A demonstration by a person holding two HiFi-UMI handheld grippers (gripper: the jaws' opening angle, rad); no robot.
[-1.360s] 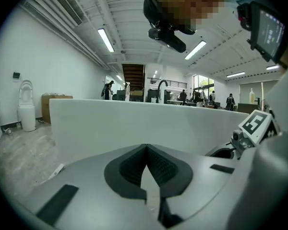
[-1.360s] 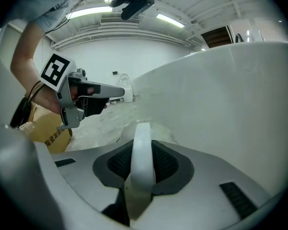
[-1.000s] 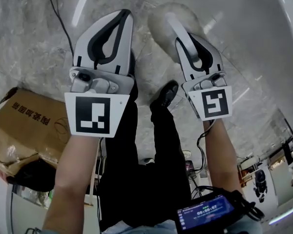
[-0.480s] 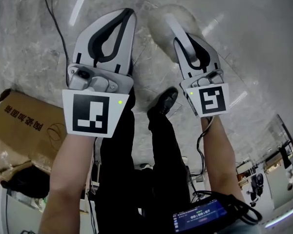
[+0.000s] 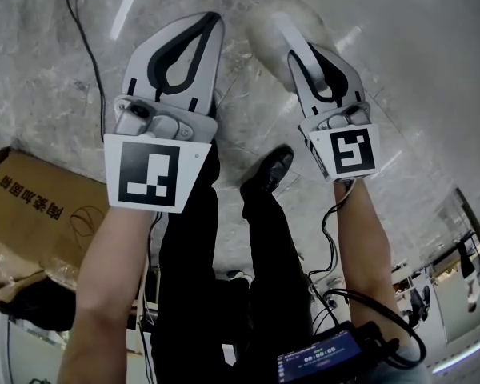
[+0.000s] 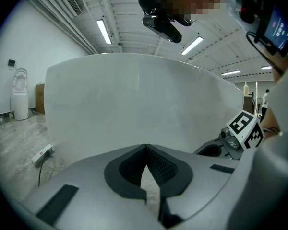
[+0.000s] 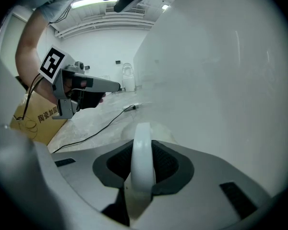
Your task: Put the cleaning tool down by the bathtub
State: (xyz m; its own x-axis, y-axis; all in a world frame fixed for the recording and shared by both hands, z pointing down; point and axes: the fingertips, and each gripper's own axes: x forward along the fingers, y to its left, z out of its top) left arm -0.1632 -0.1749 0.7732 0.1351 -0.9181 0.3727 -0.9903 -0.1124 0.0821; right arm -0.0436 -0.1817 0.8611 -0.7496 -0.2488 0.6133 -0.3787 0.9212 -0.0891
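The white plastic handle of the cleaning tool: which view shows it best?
The right gripper view: the white plastic handle stands large at the centre, clamped in the right claw. The head view shows it small and blurred. The left gripper view misses it.

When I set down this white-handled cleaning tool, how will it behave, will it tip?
The cleaning tool probably feels light: the right tongs carry it by the slim white handle alone. That handle looks like rigid, glossy plastic, so it is possibly slippery. Its rounded pale head looks soft, so it should land quietly and likely tip over.
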